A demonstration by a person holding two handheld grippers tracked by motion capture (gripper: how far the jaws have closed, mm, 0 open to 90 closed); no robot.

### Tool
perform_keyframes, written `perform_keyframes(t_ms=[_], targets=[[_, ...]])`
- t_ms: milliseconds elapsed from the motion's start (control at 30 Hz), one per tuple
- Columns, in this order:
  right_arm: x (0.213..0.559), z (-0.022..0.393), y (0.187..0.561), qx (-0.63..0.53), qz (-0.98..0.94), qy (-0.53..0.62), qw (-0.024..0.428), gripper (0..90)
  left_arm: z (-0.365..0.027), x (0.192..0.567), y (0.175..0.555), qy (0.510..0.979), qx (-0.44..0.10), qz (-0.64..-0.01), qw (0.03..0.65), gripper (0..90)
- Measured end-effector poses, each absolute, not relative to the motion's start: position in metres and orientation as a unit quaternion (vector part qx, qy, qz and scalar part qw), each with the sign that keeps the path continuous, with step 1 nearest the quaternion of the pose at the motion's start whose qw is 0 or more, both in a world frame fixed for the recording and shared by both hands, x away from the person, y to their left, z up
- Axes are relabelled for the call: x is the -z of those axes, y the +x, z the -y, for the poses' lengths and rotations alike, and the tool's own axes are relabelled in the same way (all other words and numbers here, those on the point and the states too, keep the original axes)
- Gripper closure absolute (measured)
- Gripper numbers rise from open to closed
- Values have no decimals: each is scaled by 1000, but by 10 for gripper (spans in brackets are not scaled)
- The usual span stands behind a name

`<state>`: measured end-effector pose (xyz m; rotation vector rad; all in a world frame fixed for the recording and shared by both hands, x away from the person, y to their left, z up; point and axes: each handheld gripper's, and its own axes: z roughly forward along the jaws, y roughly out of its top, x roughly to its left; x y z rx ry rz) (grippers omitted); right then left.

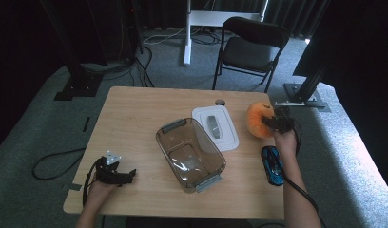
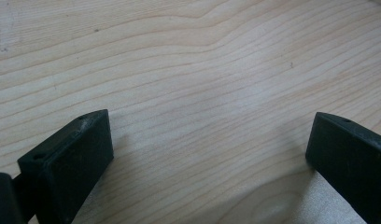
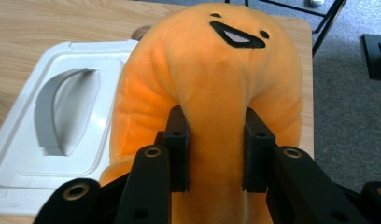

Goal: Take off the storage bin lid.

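An orange plush toy point(image 1: 257, 118) with a black smiling face point(image 3: 212, 70) hangs above the table's right side, pinched by my right gripper point(image 1: 274, 121), whose jaws squeeze a fold of the toy point(image 3: 216, 154). A clear plastic bin point(image 1: 190, 154) with grey handles stands open at the table's middle. Its white lid point(image 1: 216, 127) lies flat just behind it, to the toy's left point(image 3: 62, 116). My left gripper point(image 1: 130, 175) rests low at the front left of the table, jaws wide apart over bare wood point(image 2: 209, 149), nothing between them.
A blue toy car point(image 1: 273, 165) lies near the right edge of the wooden table point(image 1: 135, 114), under my right forearm. A black folding chair point(image 1: 249, 47) and a white stand leg point(image 1: 187, 42) sit on the carpet beyond the table.
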<state>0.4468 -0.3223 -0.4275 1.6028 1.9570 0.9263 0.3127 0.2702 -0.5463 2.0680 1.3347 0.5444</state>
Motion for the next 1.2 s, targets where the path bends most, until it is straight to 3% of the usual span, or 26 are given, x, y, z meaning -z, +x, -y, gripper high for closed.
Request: perform_keyframes(t_ms=[700, 1200], targets=[[386, 291, 425, -370, -734, 517, 239, 690, -270, 546, 313, 781, -206, -504, 305, 11], [359, 242, 416, -405, -758, 456, 231, 689, -270, 546, 313, 782, -206, -504, 305, 11]])
